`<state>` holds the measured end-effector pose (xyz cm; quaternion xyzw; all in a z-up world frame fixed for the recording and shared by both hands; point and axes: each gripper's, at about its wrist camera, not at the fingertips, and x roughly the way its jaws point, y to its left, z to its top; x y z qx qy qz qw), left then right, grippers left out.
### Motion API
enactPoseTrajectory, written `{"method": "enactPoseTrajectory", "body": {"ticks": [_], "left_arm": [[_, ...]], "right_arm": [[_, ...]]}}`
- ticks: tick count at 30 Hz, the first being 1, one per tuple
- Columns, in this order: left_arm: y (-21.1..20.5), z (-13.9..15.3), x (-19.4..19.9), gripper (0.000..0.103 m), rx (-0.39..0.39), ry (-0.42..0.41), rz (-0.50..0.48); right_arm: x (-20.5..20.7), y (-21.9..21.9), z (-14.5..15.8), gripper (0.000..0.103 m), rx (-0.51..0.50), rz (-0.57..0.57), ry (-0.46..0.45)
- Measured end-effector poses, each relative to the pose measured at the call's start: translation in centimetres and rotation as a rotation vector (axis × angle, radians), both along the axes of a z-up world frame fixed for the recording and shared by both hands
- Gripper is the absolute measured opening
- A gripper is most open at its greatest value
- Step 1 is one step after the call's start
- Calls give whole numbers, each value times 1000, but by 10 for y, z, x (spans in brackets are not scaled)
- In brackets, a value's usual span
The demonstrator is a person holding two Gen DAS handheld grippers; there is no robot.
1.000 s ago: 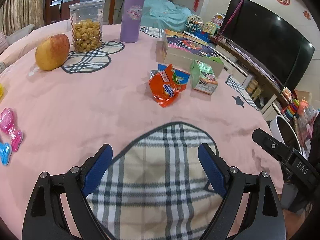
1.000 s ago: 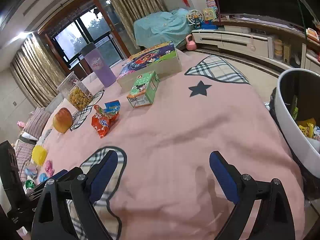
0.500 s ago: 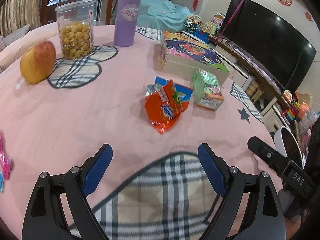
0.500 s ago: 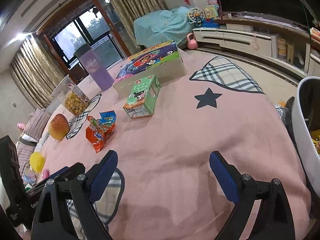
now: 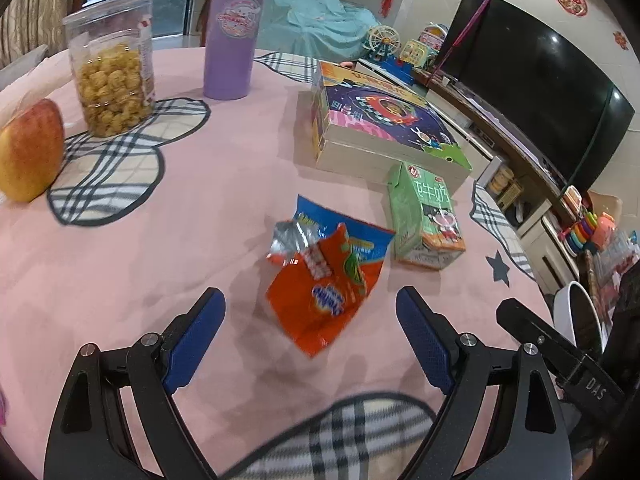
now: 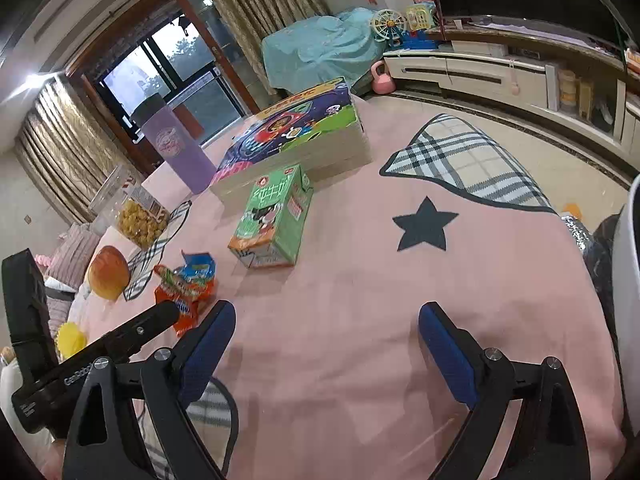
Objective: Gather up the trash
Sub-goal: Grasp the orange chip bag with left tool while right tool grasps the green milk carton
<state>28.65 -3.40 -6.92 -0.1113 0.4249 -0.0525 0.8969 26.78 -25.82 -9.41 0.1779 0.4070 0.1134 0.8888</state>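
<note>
An orange snack wrapper (image 5: 324, 296) lies on a blue wrapper (image 5: 340, 228) on the pink tablecloth, with a green milk carton (image 5: 426, 216) lying to its right. My left gripper (image 5: 310, 320) is open and empty, its blue fingers either side of the orange wrapper, just short of it. My right gripper (image 6: 326, 332) is open and empty over bare cloth; the carton (image 6: 274, 220) and the wrappers (image 6: 188, 288) lie ahead to its left. The white bin's rim (image 5: 580, 320) shows at the table's right edge, and also in the right wrist view (image 6: 630, 280).
A puzzle box (image 5: 380, 128) lies behind the carton. A purple tumbler (image 5: 234, 32), a jar of snacks (image 5: 112, 68) and an apple (image 5: 30, 148) stand at the far left. A TV (image 5: 540, 80) and low cabinet are beyond the table.
My left gripper has moved forward to the orange wrapper, which now sits between its fingers. My right gripper has moved forward and left, so the bin has slid to the frame edge.
</note>
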Motion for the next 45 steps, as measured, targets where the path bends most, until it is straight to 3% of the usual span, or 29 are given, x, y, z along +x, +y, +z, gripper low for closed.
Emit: {"method": "enactPoseTrajectory", "body": {"ticks": [5, 7, 9, 10, 18, 28, 31, 33, 34, 45], "left_arm": [[4, -5, 10, 88, 4, -5, 6], [5, -7, 10, 75, 6, -12, 1], [4, -10, 11, 49, 3, 1, -18], [4, -11, 11, 43, 6, 4, -20], [23, 1, -9, 33, 6, -26, -46], [32, -9, -29, 33, 13, -31, -33], [28, -9, -28, 33, 39, -39, -40], [28, -9, -28, 33, 45, -42, -43], [28, -9, -28, 33, 45, -42, -44], [16, -3, -41, 32, 68, -38, -66]], "right_arm": [[10, -4, -1, 94, 13, -14, 3], [14, -3, -1, 94, 19, -12, 6], [18, -1, -2, 94, 22, -7, 8], [20, 1, -2, 94, 22, -5, 9], [35, 26, 3, 94, 21, 43, -8], [78, 65, 1, 93, -81, 51, 10], [86, 66, -4, 82, -113, 39, 25], [87, 63, -7, 57, -121, 30, 43], [85, 61, -6, 53, -111, 31, 45], [6, 30, 4, 47, -13, 83, 40]]}}
